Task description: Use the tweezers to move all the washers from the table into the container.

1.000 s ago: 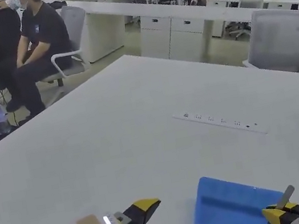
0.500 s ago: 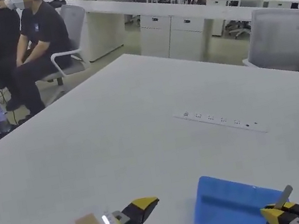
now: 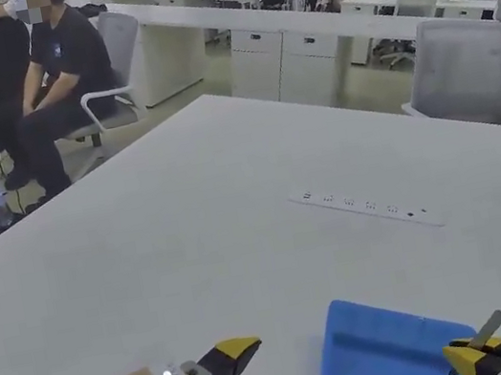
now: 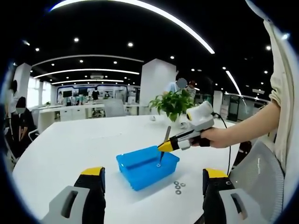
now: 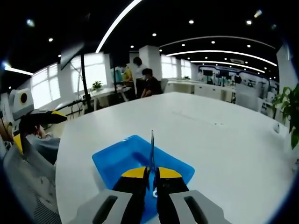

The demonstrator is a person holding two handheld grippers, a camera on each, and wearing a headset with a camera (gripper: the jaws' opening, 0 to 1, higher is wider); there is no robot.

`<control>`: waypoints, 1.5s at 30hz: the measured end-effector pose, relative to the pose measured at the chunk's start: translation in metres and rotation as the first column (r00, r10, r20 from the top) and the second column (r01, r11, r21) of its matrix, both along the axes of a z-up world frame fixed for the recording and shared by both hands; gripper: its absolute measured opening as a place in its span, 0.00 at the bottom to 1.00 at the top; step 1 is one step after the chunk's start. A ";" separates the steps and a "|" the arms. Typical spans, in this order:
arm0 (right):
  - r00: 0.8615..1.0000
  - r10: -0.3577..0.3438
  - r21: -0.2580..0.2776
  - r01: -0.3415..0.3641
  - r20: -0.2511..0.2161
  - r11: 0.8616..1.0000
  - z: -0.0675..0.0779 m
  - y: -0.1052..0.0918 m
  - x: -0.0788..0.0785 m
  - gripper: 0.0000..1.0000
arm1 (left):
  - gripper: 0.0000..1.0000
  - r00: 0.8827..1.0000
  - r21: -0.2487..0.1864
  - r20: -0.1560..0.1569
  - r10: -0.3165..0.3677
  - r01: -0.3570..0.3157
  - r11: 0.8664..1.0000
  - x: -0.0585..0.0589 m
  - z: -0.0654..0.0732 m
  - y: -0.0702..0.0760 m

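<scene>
Clamping the tweezers (image 5: 152, 151) between its 2 yellow-tipped jaws, the right gripper (image 5: 151, 173) has them pressed together with no gap but the tool. In its own view the tweezers run straight ahead of the jaws and out over the blue container (image 5: 122, 161), which lies directly below and in front of them. From the left gripper view, the right gripper (image 4: 166, 145) sits ahead and a little to the right, carried by a hand (image 4: 212, 136), with the tweezers (image 4: 163, 147) angled down into the container (image 4: 140, 169); whether their tips carry anything is too small to tell. The left gripper (image 4: 154, 172) has its jaws spread wide and grips nothing. The container sits between and just beyond those jaws. A few washers (image 4: 178, 187) lie on the white table (image 4: 70, 149), just beside the container's near right corner.

In the head view the left gripper (image 3: 224, 359), container (image 3: 376, 350) and right gripper (image 3: 475, 357) with its tweezers (image 3: 490, 328) sit slightly lower than 1 s ago. The whole scene shifted with them, so the camera moved. Their arrangement is unchanged. Farther out, a power strip (image 3: 368, 207) is set in the table (image 3: 188, 218).
</scene>
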State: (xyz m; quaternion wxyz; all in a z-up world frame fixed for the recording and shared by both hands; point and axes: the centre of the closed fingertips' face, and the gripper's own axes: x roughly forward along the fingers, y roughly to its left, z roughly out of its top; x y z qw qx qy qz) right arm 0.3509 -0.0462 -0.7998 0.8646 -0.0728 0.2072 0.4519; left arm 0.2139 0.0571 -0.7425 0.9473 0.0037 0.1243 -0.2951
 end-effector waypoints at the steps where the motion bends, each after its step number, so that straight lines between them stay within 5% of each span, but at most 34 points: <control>1: 1.000 0.001 0.009 -0.001 0.004 1.000 0.004 0.000 -0.001 0.04 | 0.87 1.000 -0.002 -0.001 0.000 0.000 1.000 0.000 0.000 0.000; 21: 0.993 0.075 0.033 -0.078 0.089 0.996 0.047 0.007 -0.043 0.04 | 0.86 1.000 0.008 -0.007 -0.013 0.013 1.000 -0.002 -0.002 -0.002; 45: 0.996 0.092 0.070 -0.093 0.016 0.993 0.035 0.008 -0.083 0.04 | 0.86 1.000 0.005 -0.011 -0.016 0.016 1.000 -0.002 -0.003 -0.002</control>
